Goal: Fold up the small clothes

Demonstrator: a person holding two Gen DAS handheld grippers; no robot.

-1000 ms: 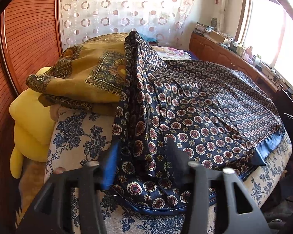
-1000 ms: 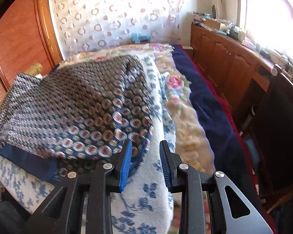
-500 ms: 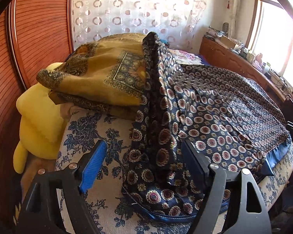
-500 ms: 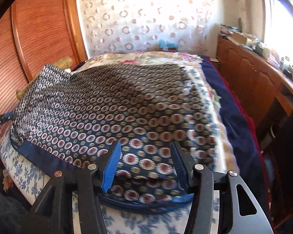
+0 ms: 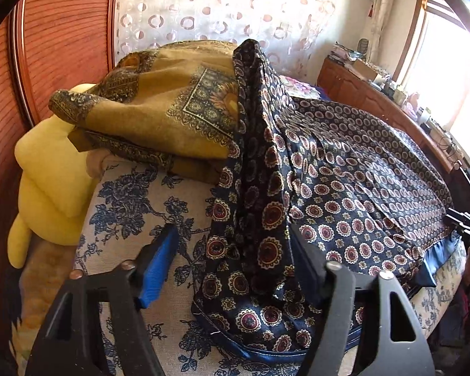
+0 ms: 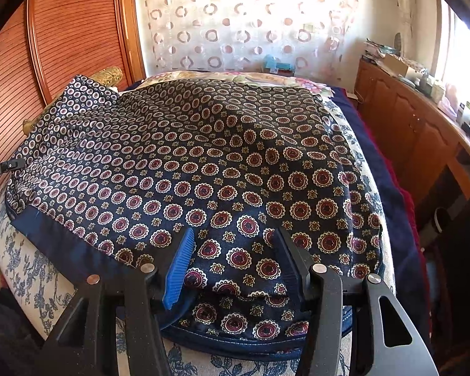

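The navy medallion-print scarf [image 6: 203, 163] lies spread on the floral bed cover [image 5: 134, 206], beside a folded mustard scarf [image 5: 159, 112]. Left gripper [image 5: 231, 269] and right gripper [image 6: 235, 260]: fingers spread apart, straddling the scarf's near edge. No legible writing.

Readable text: almost none

Only a tiny white print stood on the black device [image 6: 3, 166] at nine o'clock in the right wrist view, too small to be read.
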